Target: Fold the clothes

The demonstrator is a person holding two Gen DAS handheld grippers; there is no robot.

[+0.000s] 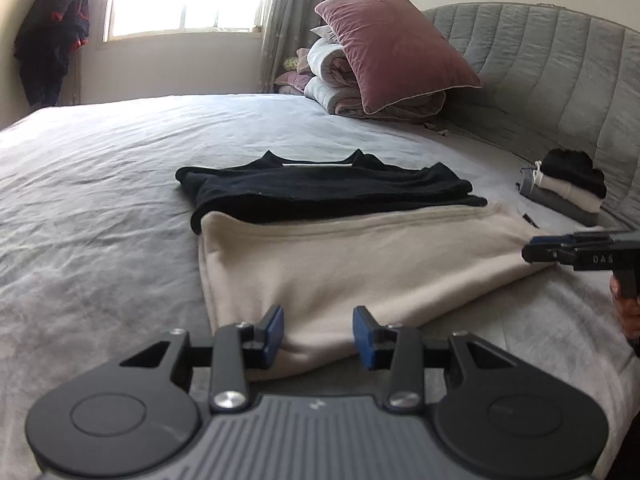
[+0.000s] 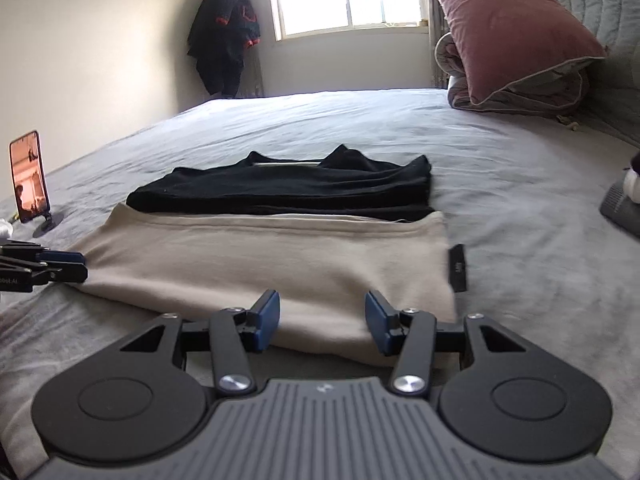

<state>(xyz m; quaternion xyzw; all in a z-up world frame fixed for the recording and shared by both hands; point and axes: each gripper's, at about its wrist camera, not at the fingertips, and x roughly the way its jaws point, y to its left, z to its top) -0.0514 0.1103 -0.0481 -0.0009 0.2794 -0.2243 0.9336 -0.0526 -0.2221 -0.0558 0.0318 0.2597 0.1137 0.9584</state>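
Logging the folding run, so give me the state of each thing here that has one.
Beige garment: folded flat on the bed.
Black garment: folded, lying behind the beige one.
Stack of clothes: folded, piled.
Phone: screen lit, upright.
Left tool: open.
Right tool: open.

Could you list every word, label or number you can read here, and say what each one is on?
"DAS": side of the right tool, cut off at the frame edge.
"...bet.AI": side of the left tool, partly cut off.
Black tag on the beige garment: print too small to read.
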